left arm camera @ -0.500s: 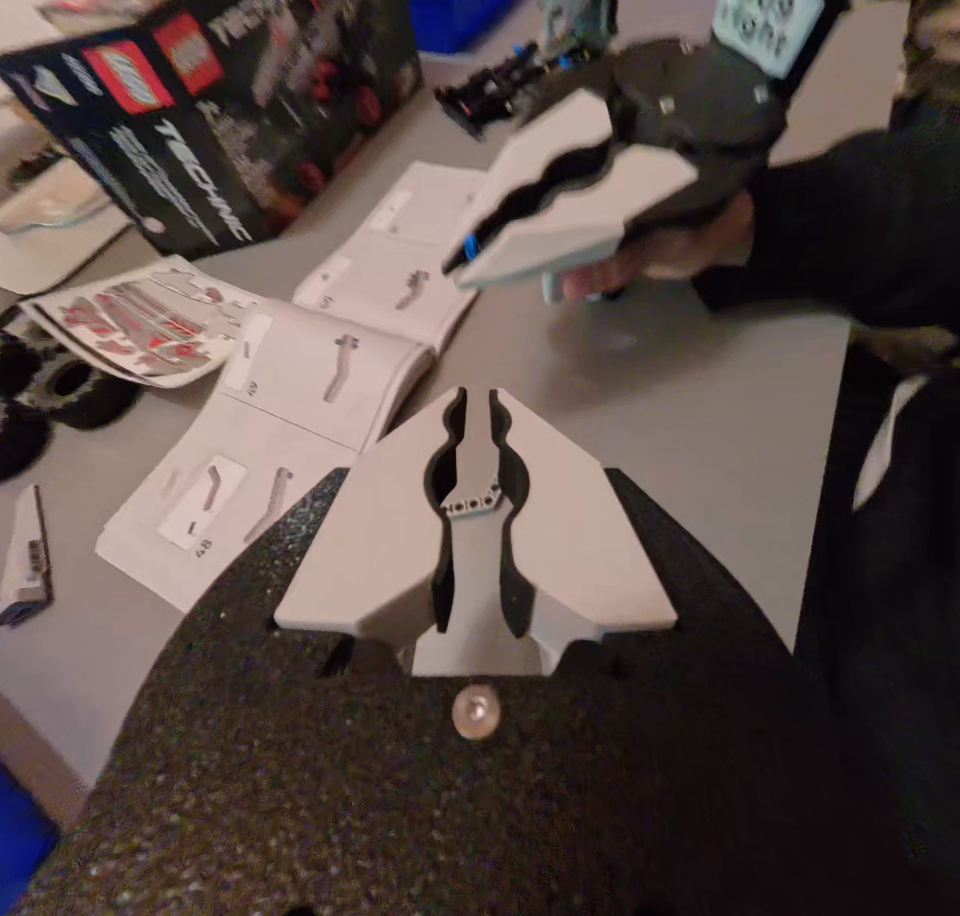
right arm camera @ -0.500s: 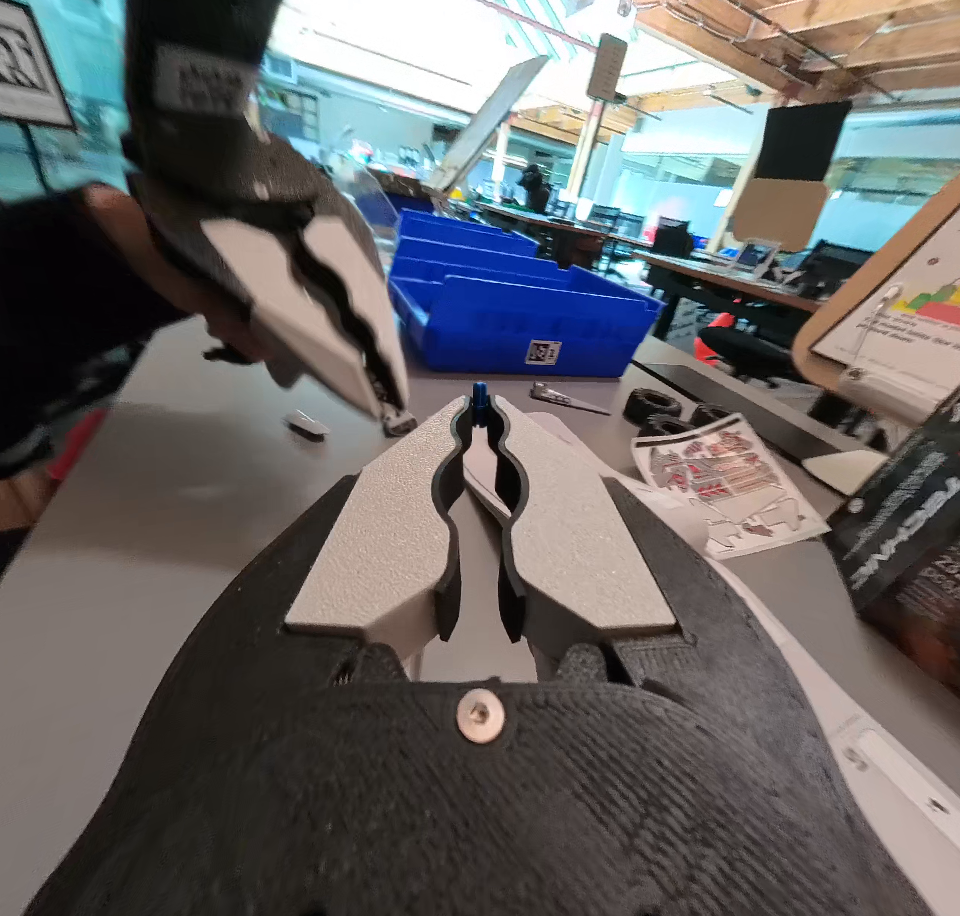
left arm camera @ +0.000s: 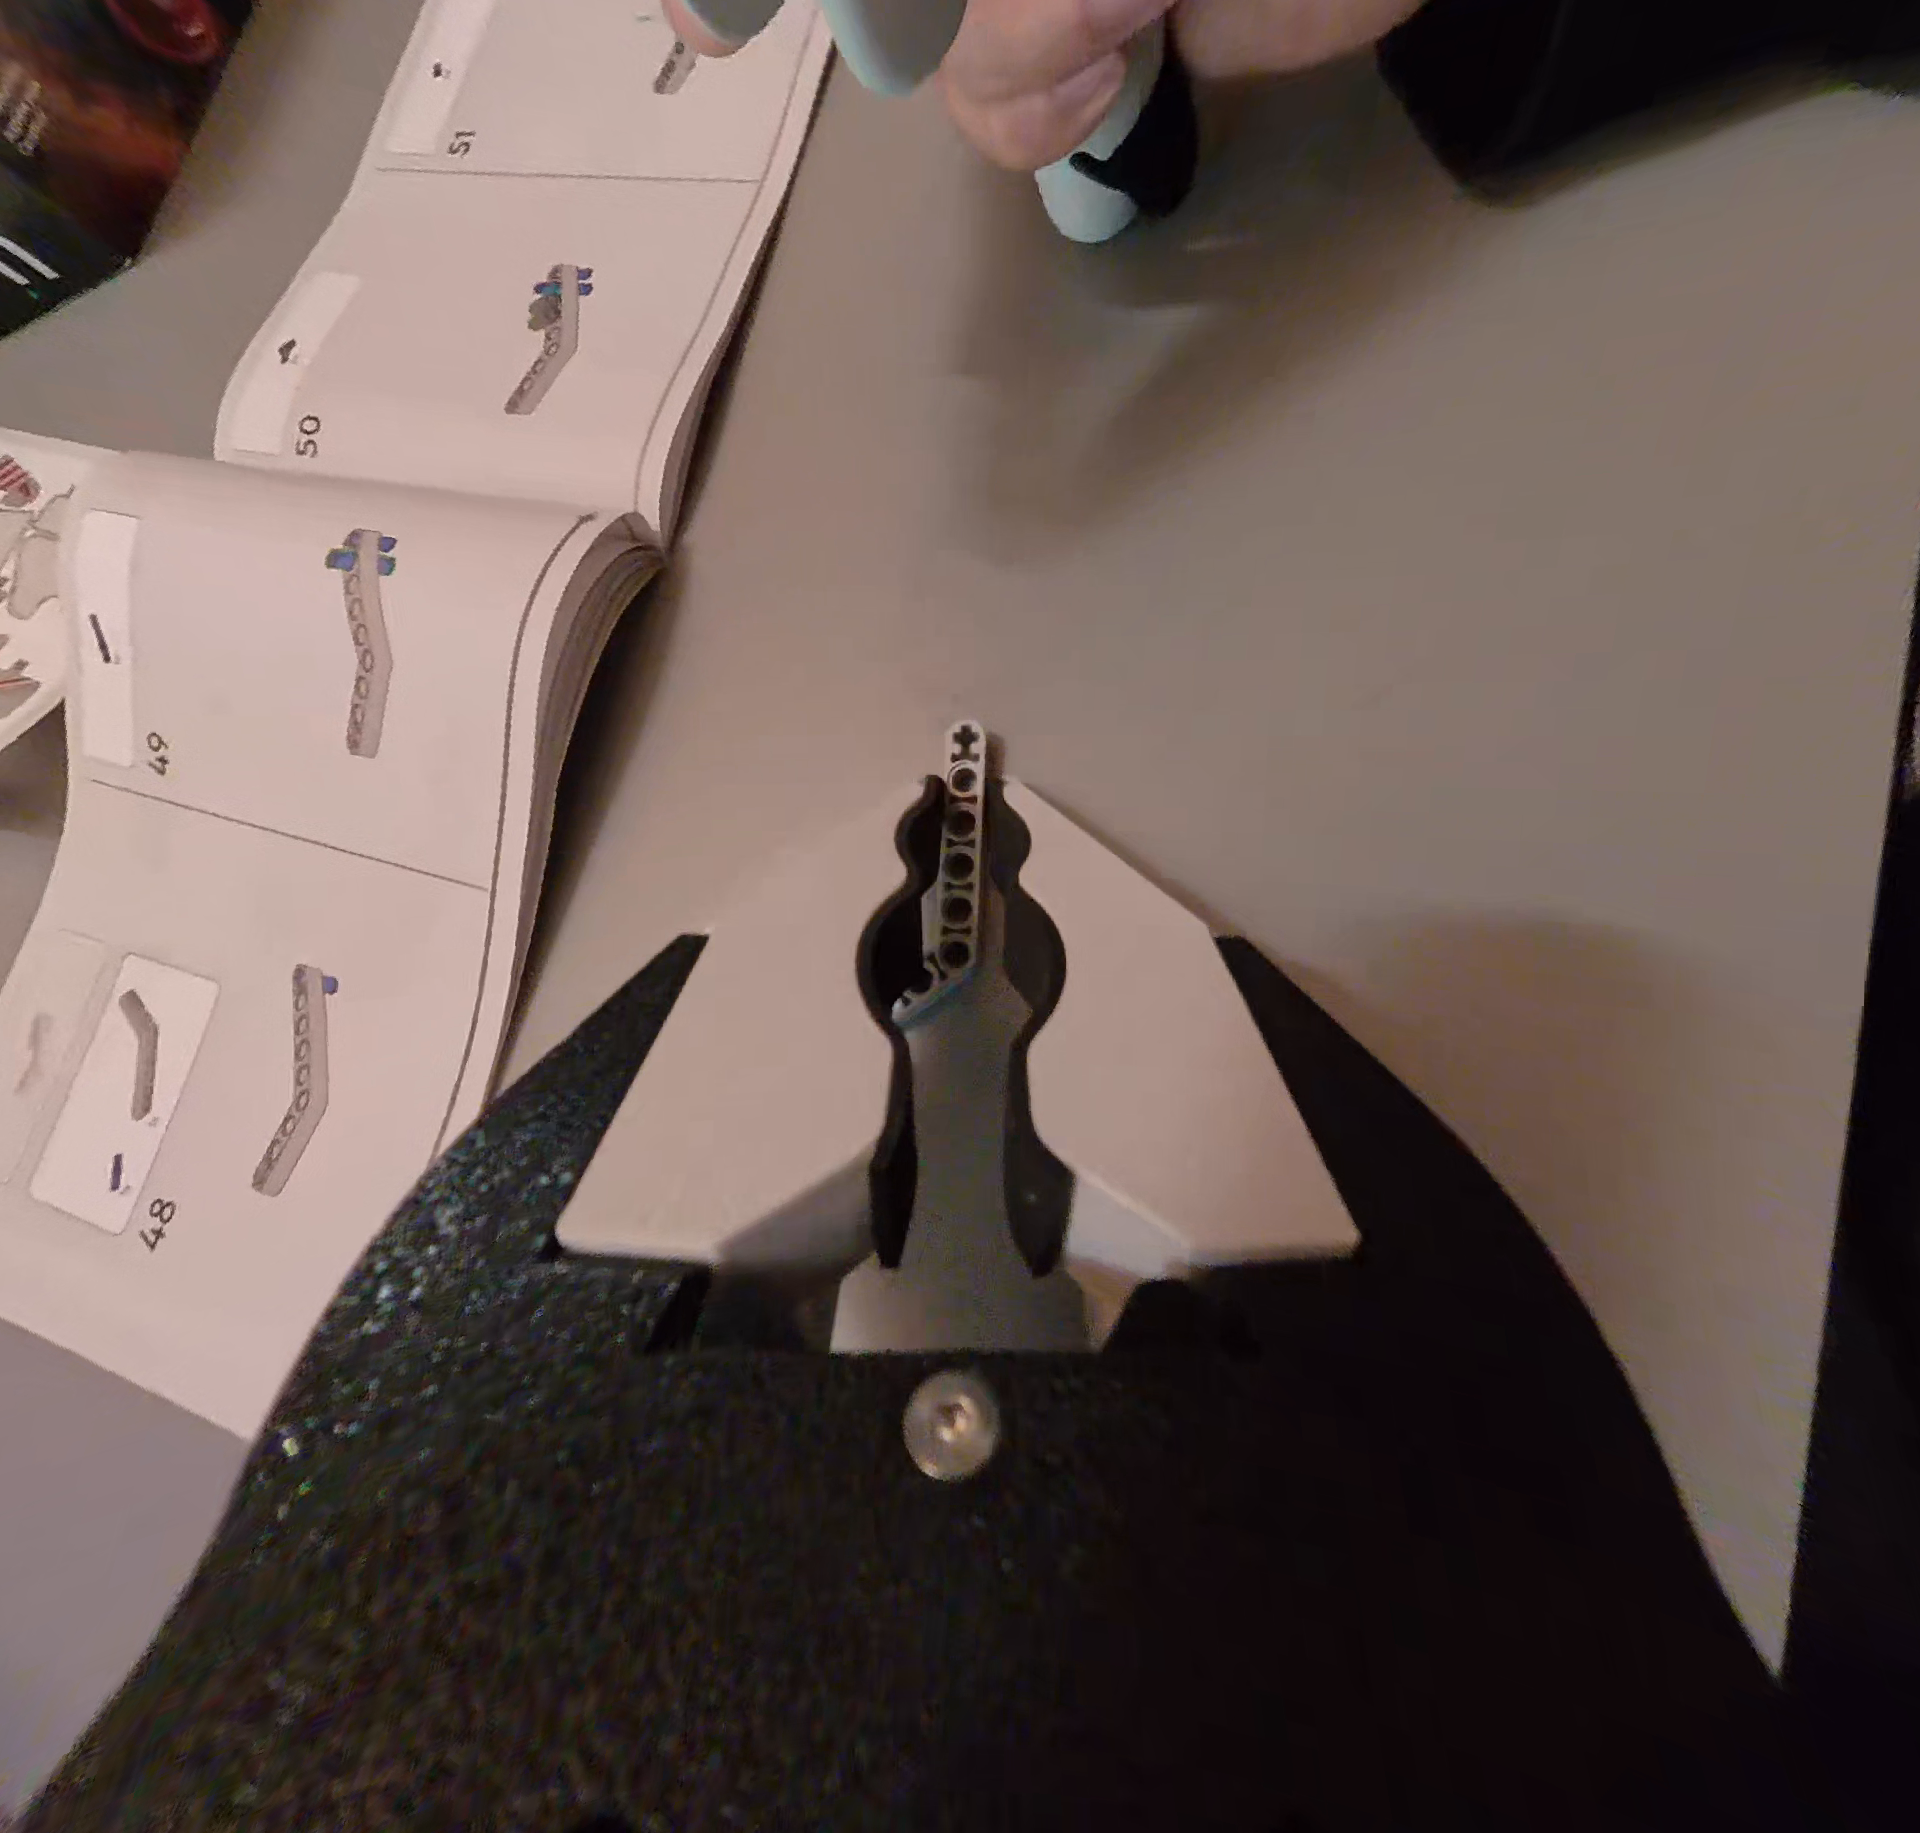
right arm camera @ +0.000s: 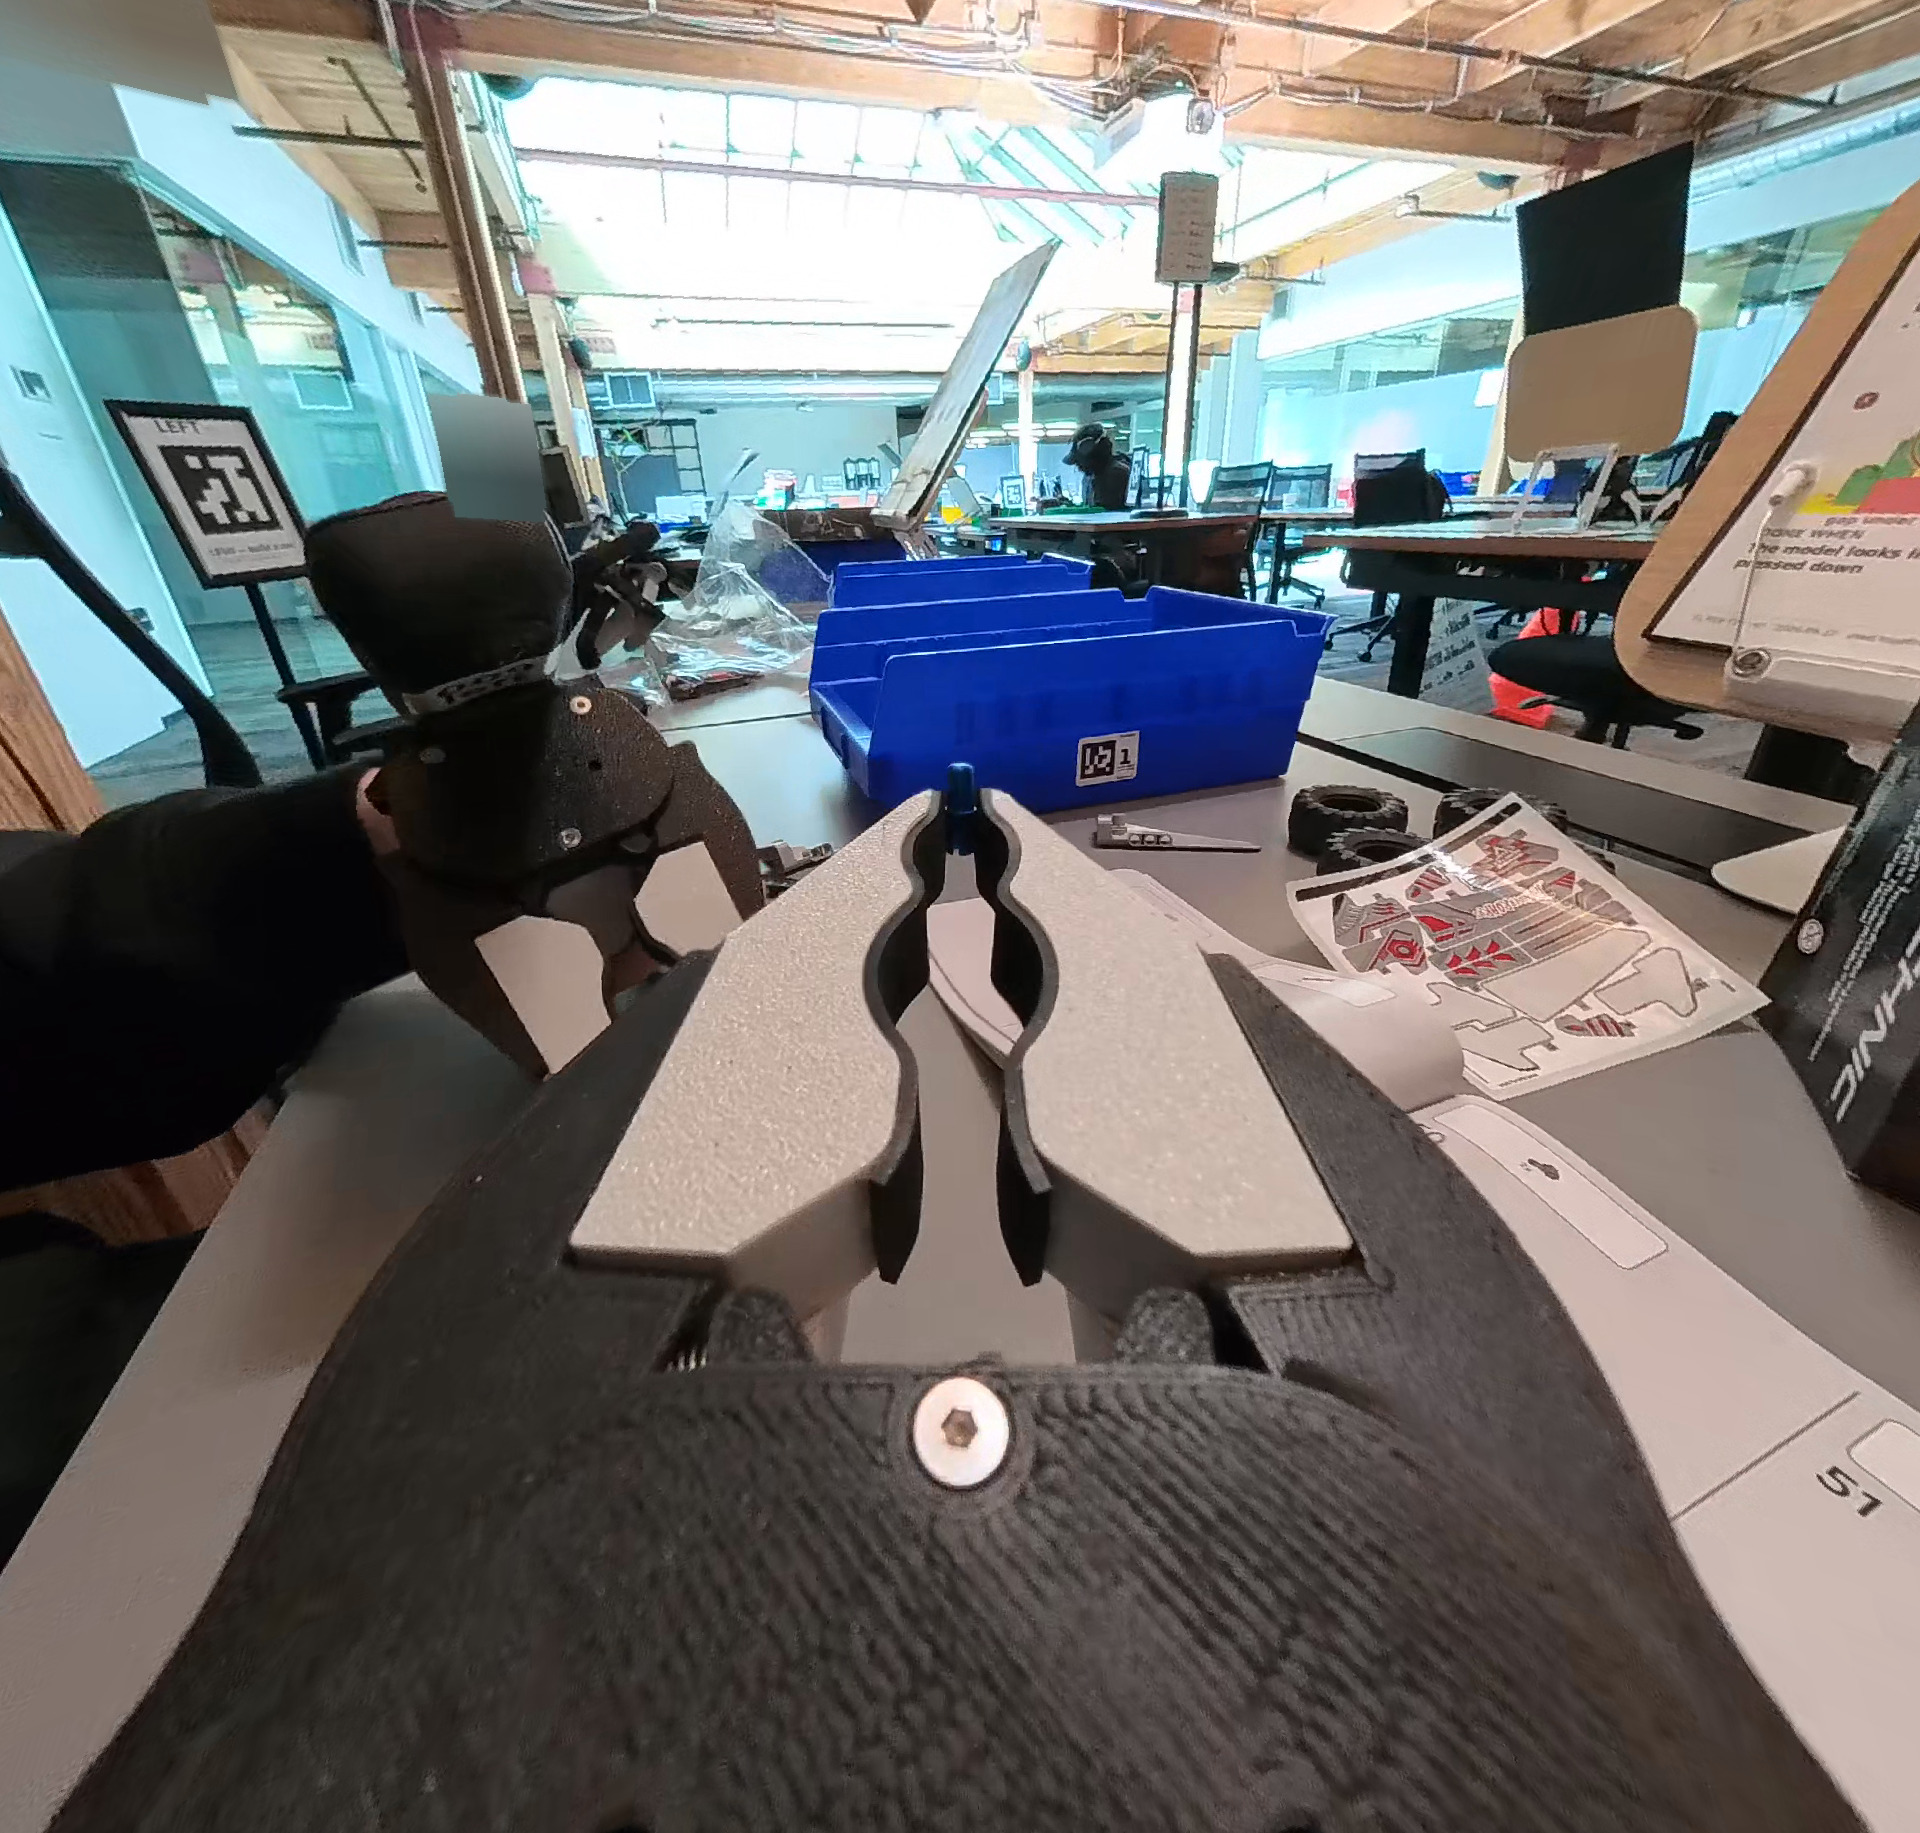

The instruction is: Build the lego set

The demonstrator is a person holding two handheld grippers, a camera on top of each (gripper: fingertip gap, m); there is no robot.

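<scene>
My left gripper (left arm camera: 966, 781) is shut on a grey bent beam (left arm camera: 958, 879) with a row of holes. The beam runs lengthwise between the fingers, and its cross-hole end pokes out past the tips, just above the grey table (left arm camera: 1351, 640). My right gripper (right arm camera: 958, 817) is shut on a small blue pin (right arm camera: 958, 804) held at its fingertips. In the right wrist view the left gripper (right arm camera: 623, 952) is low at the left, its tips hidden behind my right fingers. The open instruction booklet (left arm camera: 416, 557) lies to the left of the left gripper.
A hand on the right gripper's pale handle (left arm camera: 1081, 183) fills the top of the left wrist view. Blue bins (right arm camera: 1060, 682) stand ahead. A small grey piece (right arm camera: 1164, 834), black tyres (right arm camera: 1351, 819), a sticker sheet (right arm camera: 1507, 942) and the black set box (right arm camera: 1860, 1004) lie to the right. The gap from one gripper's tips to the other's is roughly 12 cm.
The left gripper has dropped and tilted toward the table, so the beam now shows lengthwise. The two grippers have come closer together. Both stay shut on their parts.
</scene>
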